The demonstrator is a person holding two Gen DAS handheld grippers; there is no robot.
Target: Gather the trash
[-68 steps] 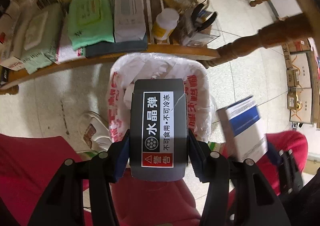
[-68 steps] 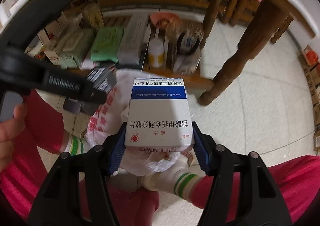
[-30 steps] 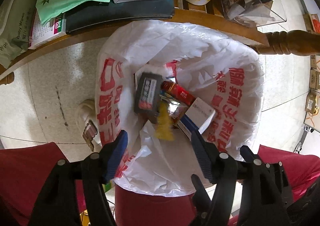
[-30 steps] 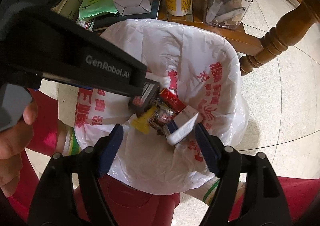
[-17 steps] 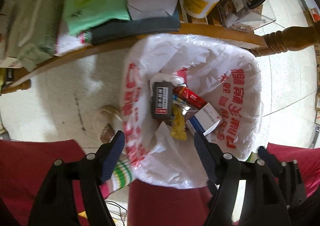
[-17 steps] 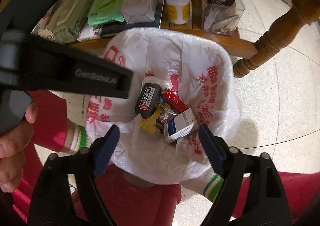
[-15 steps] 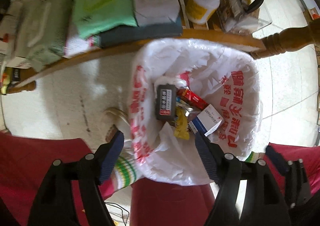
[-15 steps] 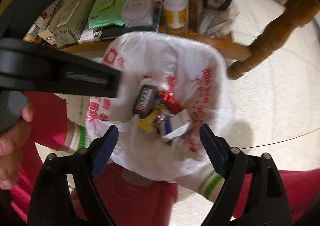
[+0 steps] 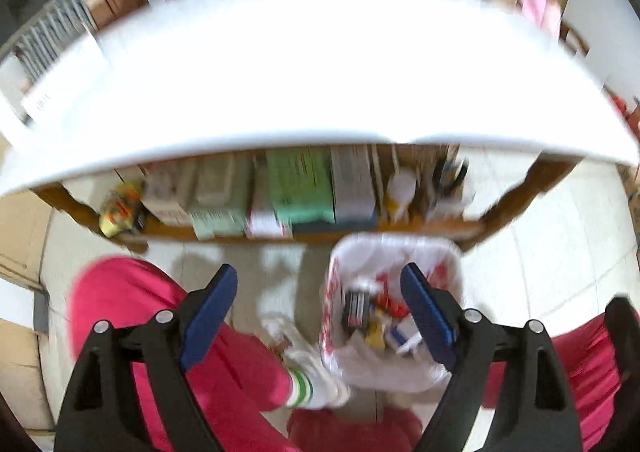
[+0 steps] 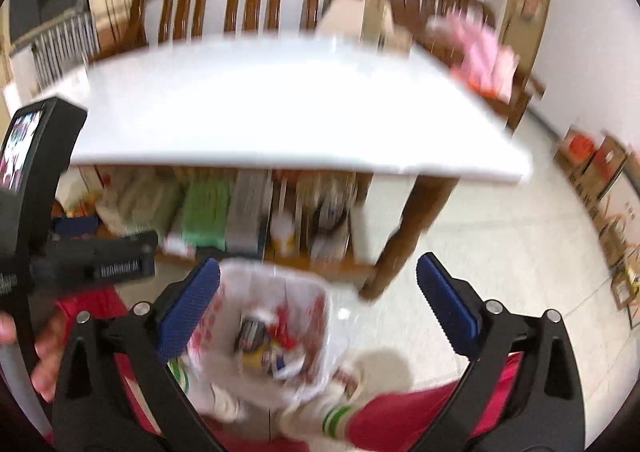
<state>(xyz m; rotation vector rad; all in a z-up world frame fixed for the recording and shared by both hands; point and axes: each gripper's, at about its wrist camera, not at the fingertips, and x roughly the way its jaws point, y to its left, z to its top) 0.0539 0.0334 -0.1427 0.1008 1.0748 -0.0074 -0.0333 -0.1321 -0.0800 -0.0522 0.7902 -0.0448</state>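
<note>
Both views are blurred. The left gripper (image 9: 318, 306) has its jaws wide apart with nothing between them, and the right gripper (image 10: 318, 306) is likewise spread and empty. The trash bin (image 9: 454, 264), lined with a white bag printed in red, sits on the floor at lower centre-right of the left view and lower centre of the right view (image 10: 320, 296). Inside lie a black box (image 9: 354, 310), a yellow wrapper (image 9: 374, 332) and a blue-and-white box (image 9: 402, 336). The white table (image 9: 320, 83) fills the upper frame, with a cluttered wooden shelf (image 9: 400, 230) beneath it, just behind the bin.
</note>
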